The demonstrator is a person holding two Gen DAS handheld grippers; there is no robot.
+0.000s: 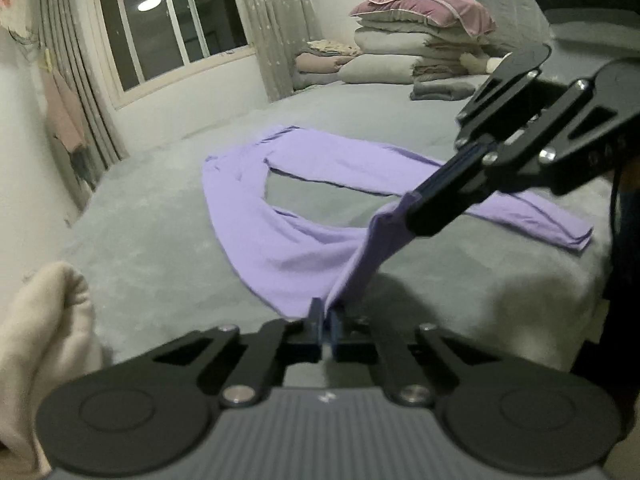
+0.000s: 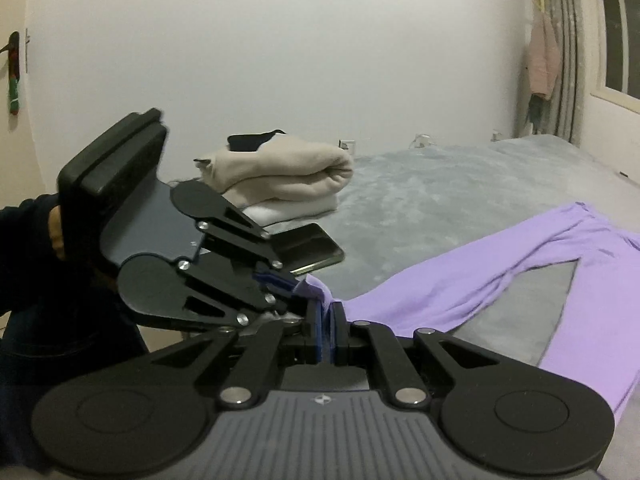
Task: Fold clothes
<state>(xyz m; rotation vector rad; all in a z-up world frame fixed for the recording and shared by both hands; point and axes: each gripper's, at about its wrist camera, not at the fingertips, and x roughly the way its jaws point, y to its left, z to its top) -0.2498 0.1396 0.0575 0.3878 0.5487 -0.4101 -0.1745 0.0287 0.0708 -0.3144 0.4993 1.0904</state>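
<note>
Grey bed carries the lilac trousers; our left gripper and right gripper are both clamped on one leg's hem. Next we carry it across, keeping it taut.

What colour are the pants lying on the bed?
The pants are plain light purple, with no pattern. They show best in the left wrist view.
</note>
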